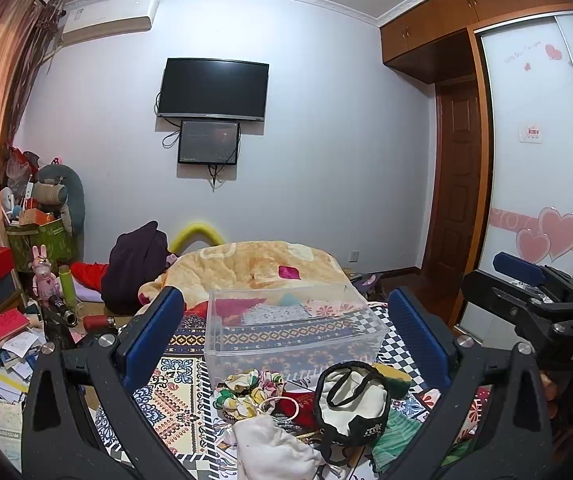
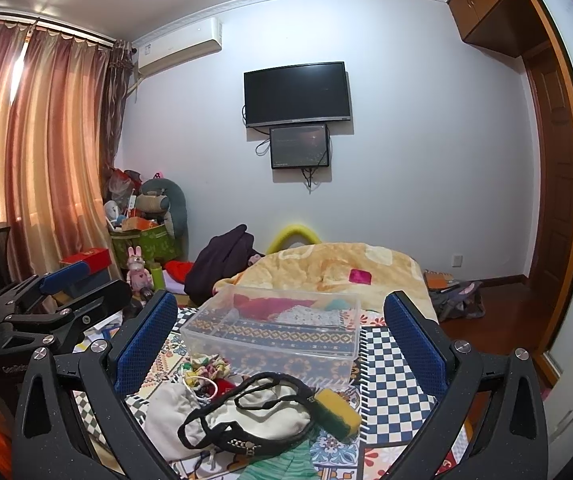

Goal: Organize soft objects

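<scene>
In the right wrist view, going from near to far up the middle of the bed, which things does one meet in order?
Cream cloth bag with black straps → clear plastic storage box → yellow-orange fleece blanket → black wall-mounted television.

One clear plastic bin [image 2: 270, 332] stands on the bed [image 2: 398, 376]. Just in front of the bin lie one yellow-and-green sponge [image 2: 338, 408], one black-trimmed white pouch [image 2: 246, 420], one plain white cloth bag [image 2: 170, 404], one floral scrunchie [image 2: 206, 362] and one green cloth [image 2: 282, 464]. Behind the bin: one orange blanket [image 2: 326, 264]. Two screens [image 2: 298, 94] hang on the wall.
</scene>
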Demonstrator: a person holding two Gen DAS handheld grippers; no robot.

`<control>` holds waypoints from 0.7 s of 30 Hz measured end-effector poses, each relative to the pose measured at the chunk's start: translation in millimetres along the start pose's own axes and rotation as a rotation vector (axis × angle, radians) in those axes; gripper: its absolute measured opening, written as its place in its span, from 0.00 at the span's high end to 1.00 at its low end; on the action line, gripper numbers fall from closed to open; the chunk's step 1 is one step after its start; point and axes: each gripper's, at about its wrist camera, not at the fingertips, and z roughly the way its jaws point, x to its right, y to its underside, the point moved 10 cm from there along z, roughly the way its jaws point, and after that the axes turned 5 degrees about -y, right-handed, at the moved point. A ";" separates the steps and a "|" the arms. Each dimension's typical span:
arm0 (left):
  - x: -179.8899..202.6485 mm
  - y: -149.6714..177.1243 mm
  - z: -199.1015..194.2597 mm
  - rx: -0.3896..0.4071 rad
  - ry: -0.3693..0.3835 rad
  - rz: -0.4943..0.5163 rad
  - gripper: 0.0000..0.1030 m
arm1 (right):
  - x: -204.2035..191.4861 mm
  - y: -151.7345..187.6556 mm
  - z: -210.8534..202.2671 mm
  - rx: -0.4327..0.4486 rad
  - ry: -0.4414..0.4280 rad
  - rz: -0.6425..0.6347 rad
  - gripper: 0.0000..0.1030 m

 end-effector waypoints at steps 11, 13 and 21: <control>0.1 -0.4 1.4 -0.006 0.007 -0.006 0.00 | -2.1 -0.1 -0.9 0.001 -0.009 0.003 0.00; -0.4 -0.8 1.8 -0.006 0.007 -0.007 0.00 | -1.5 0.7 -0.9 0.002 -0.010 0.005 0.00; 0.0 -1.0 2.5 -0.004 0.008 -0.005 0.00 | -2.4 0.2 -1.6 0.004 -0.009 0.004 0.00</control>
